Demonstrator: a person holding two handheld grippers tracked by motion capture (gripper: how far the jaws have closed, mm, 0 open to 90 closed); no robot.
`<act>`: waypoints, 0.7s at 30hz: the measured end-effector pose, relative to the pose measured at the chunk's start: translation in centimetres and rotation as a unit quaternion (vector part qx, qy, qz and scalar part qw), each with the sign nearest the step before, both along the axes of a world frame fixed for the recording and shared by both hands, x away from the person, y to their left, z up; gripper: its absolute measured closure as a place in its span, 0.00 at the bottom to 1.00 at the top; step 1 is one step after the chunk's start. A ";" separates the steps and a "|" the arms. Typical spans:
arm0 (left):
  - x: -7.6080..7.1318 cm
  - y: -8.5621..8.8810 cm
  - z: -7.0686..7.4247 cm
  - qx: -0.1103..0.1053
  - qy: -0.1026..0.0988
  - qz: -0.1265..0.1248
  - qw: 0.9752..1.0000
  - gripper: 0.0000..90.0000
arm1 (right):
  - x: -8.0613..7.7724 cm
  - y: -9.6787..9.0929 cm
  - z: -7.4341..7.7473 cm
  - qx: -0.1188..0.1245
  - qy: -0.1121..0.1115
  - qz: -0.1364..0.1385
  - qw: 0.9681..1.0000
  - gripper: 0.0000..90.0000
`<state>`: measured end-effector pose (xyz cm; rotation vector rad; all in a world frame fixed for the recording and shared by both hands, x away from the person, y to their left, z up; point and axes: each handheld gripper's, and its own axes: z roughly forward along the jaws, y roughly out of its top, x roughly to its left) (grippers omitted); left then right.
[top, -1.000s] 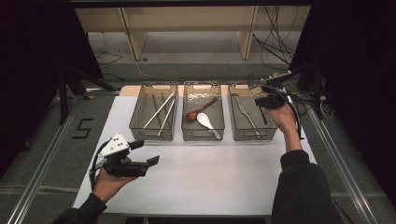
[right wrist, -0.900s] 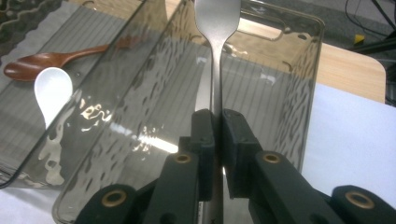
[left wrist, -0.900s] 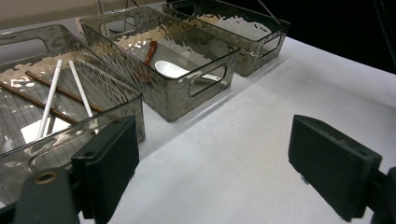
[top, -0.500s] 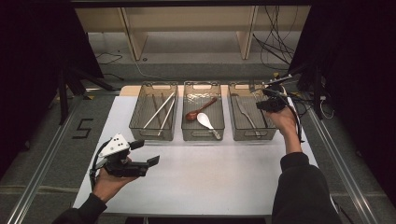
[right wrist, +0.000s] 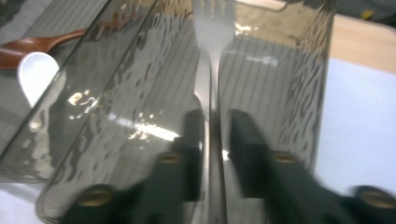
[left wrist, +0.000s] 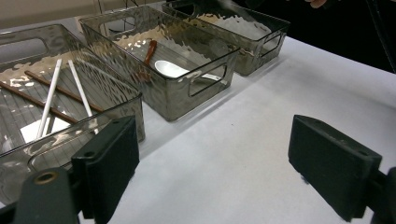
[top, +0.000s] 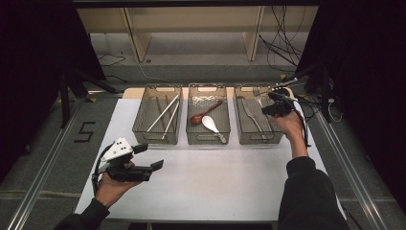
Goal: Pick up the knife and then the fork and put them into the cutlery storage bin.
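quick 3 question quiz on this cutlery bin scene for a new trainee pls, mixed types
1. True or false: the left gripper hovers over the table with its jaws wide apart and nothing between them.
2. Multiple choice: what does the right gripper hold? A) a fork B) a chopstick C) the white spoon
3. Fill in: the brown spoon lies in the ____ bin of the three.

Key
1. True.
2. A; its handle runs between the jaws, over the right bin.
3. Middle, beside the white spoon.
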<state>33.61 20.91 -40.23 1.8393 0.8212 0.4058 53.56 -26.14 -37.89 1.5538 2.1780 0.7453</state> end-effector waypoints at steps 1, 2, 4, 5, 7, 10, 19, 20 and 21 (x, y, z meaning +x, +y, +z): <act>0.0 0.0 0.0 0.000 0.000 0.000 1.000 0.18 | 0.0 0.0 0.1 -0.001 0.001 0.001 1.000 0.70; 0.0 0.0 0.0 0.001 0.000 0.000 1.000 0.17 | 0.0 0.0 0.1 0.002 0.000 0.002 1.000 0.68; 0.0 0.0 0.0 0.001 0.000 0.000 1.000 0.18 | -0.1 -0.1 0.3 0.007 0.001 0.006 1.000 0.65; 0.0 0.0 0.0 0.000 0.000 0.000 1.000 0.18 | -0.2 0.0 0.4 0.010 0.001 0.007 1.000 0.63; 0.0 0.0 0.0 0.001 0.000 0.000 1.000 0.18 | -0.3 0.0 0.5 0.014 0.001 0.011 1.000 0.61; 0.0 0.0 0.0 0.000 -0.001 0.001 1.000 0.18 | -0.6 0.3 0.6 0.014 -0.003 0.015 1.000 0.57; 0.0 0.0 0.0 0.000 0.000 0.002 1.000 0.18 | -3.8 1.9 2.3 0.056 -0.053 0.066 0.995 0.48; 0.0 0.0 0.0 0.000 0.000 0.002 1.000 0.18 | -4.4 2.2 2.3 0.062 -0.057 0.074 0.994 0.47; 0.0 -0.1 0.0 0.000 0.000 0.001 1.000 0.18 | -4.9 2.6 2.3 0.064 -0.060 0.082 0.993 0.46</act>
